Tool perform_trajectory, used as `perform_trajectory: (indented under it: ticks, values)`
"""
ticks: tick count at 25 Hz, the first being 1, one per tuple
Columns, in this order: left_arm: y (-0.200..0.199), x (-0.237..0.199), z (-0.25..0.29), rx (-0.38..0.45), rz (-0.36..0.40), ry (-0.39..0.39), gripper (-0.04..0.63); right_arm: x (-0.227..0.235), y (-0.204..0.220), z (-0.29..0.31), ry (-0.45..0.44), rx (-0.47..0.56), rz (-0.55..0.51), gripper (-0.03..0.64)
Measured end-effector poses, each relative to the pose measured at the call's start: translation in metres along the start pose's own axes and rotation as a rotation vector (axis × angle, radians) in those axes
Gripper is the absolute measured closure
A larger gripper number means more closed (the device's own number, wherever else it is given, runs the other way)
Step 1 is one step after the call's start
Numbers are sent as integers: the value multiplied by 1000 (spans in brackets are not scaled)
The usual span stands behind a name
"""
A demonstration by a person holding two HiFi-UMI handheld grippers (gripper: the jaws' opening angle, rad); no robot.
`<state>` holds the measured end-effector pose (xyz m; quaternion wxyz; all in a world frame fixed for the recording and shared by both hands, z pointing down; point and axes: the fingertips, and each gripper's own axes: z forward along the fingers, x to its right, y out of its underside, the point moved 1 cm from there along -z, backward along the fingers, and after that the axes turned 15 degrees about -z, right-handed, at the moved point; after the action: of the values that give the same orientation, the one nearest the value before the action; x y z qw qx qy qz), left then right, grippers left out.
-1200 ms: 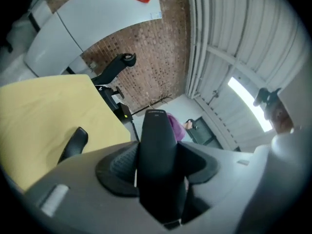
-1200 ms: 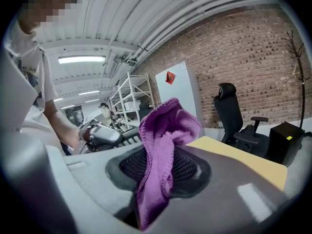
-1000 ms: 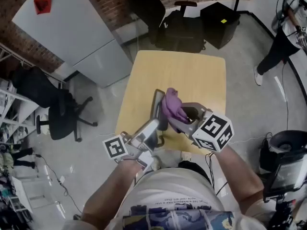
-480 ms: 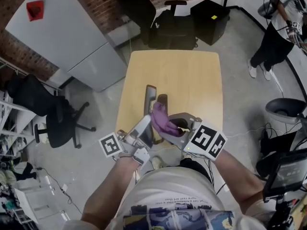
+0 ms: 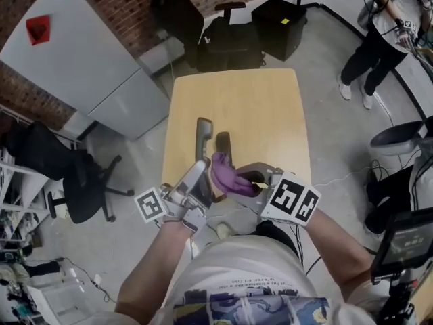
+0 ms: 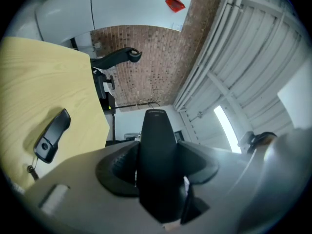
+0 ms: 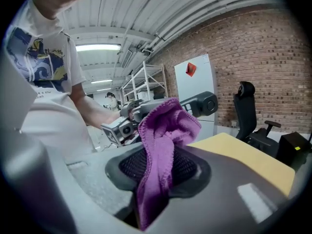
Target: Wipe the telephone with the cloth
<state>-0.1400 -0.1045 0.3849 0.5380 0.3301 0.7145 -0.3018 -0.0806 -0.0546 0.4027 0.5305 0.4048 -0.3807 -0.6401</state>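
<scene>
My left gripper [image 5: 197, 183] is shut on the black telephone handset [image 5: 203, 135], which sticks out over the wooden table [image 5: 257, 114]. In the left gripper view the handset [image 6: 156, 150] stands up between the jaws. My right gripper [image 5: 235, 181] is shut on a purple cloth [image 5: 226, 172]. The bunched cloth [image 7: 163, 130] sits just right of the handset's near end; contact cannot be told. The right gripper view shows the handset's far end [image 7: 201, 104] beyond the cloth. A smaller black telephone part [image 5: 222, 143] with a cord lies on the table.
A grey cabinet [image 5: 88, 59] stands to the left, with a black office chair [image 5: 71, 175] below it. More black chairs and a case [image 5: 233, 29] crowd the table's far edge. A person [image 5: 379, 32] stands at the far right, near a round bin [image 5: 399, 141].
Both grippers, the handset and the cloth have drawn back toward me and a little left. The cloth now sits nearer the handset's gripped end. The view has shifted.
</scene>
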Motion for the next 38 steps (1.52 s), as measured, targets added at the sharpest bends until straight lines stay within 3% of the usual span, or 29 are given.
perform_trajectory:
  ticks: [9, 16, 29, 38]
  values:
    - [16, -4, 4, -48, -32, 20, 342, 52, 6, -12, 171, -32, 32, 506]
    - [19, -6, 6, -38, -42, 27, 341, 34, 9, -4, 103, -55, 22, 506]
    - [11, -8, 6, -19, -25, 18, 342, -19, 12, -2, -52, -117, -110, 506]
    - [15, -6, 15, -43, -14, 36, 341, 9, 18, -16, 20, -102, -81, 506]
